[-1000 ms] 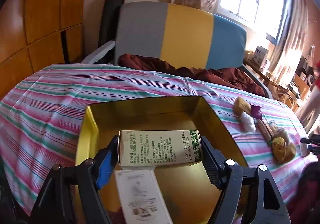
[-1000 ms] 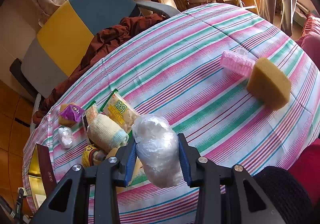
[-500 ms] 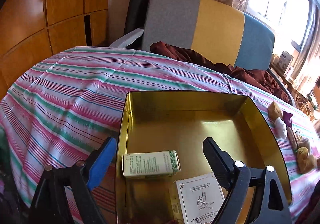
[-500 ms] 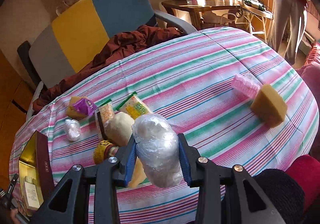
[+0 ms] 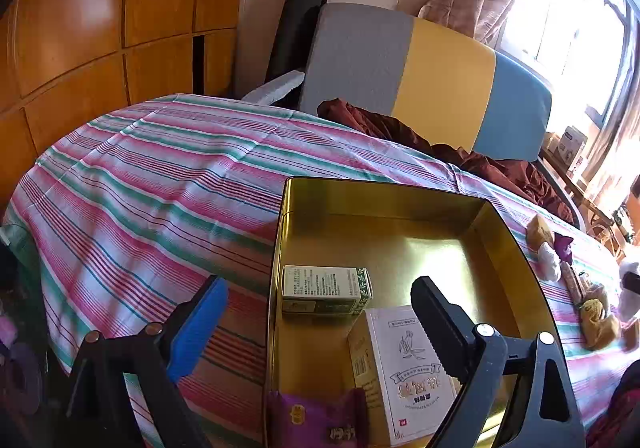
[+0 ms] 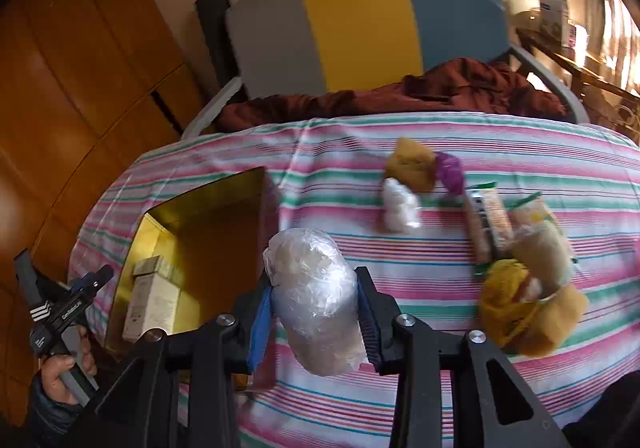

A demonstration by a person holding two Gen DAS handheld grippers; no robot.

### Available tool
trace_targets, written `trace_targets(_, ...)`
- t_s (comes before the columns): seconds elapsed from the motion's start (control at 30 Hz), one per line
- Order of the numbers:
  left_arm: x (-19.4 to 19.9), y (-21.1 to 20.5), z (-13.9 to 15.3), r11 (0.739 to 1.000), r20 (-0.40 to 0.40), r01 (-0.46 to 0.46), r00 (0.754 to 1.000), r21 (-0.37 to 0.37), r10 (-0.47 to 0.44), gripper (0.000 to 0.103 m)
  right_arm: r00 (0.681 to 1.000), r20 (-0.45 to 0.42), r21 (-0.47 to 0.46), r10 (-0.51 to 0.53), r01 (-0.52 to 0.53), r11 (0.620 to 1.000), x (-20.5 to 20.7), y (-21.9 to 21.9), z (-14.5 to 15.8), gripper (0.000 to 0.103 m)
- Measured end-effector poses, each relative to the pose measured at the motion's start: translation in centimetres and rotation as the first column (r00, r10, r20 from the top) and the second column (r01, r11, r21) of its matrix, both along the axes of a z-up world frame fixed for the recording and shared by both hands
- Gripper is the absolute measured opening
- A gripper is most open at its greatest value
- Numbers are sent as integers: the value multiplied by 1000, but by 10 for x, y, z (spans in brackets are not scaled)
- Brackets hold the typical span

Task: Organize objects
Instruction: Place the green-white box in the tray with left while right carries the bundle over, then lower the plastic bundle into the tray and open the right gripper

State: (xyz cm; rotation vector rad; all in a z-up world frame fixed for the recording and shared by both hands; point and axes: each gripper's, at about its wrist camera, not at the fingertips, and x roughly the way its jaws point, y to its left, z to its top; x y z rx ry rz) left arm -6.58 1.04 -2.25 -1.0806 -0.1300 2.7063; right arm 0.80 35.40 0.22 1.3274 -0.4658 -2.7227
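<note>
Right wrist: right gripper (image 6: 316, 308) clamps plastic-wrapped bundle (image 6: 316, 300).

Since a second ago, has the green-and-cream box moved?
Yes. It went from the left gripper's jaws down onto the gold tin's floor, against its left wall.

Glossy gold metal tin (image 5: 508, 244), striped cloth (image 5: 160, 176), seemingly crinkled plastic-wrapped bundle (image 6: 314, 300).

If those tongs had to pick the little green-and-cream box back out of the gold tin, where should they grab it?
Probably across its two short ends, coming straight down from above. The green-and-cream box lies flat on the floor of the gold tin, one end almost against the tin's left wall, so there is little room there. The white box sits near its right end, so a finger must slip between them.
</note>
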Motion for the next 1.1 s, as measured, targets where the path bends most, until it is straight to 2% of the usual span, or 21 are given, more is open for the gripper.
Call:
trace_targets(0.13,10,-3,3,1000,0,1,1000,9,-1,94,991,38,-21,131,-131,991,-18,-62,-20,38)
trace_targets(0.3,18,-10,4,1000,0,-7,1000,10,7,96,971,114,-64,211,-205,977,-37,-111,-52,41)
trace_targets(0.5,21,-19,3,999,8,-27,1000,24,27,96,949,165,-98,267,-254,962,-37,-137,-76,61)
trace_targets(0.6,22,-20,1,999,10,-30,1000,19,30,96,950,165,-74,264,-255,964,-34,-138,-77,62)
trace_targets(0.73,24,-19,-3,999,17,-29,999,15,29,96,962,137,-13,237,-237,971,-29,-136,-70,73)
trace_targets(0.87,26,-16,-3,1000,18,-27,999,2,27,96,971,100,56,217,-223,973,-26,-135,-61,79)
trace_targets(1.1,33,-6,3,999,-10,-8,1000,-37,7,98,983,38,170,180,-184,968,-24,-128,-46,84)
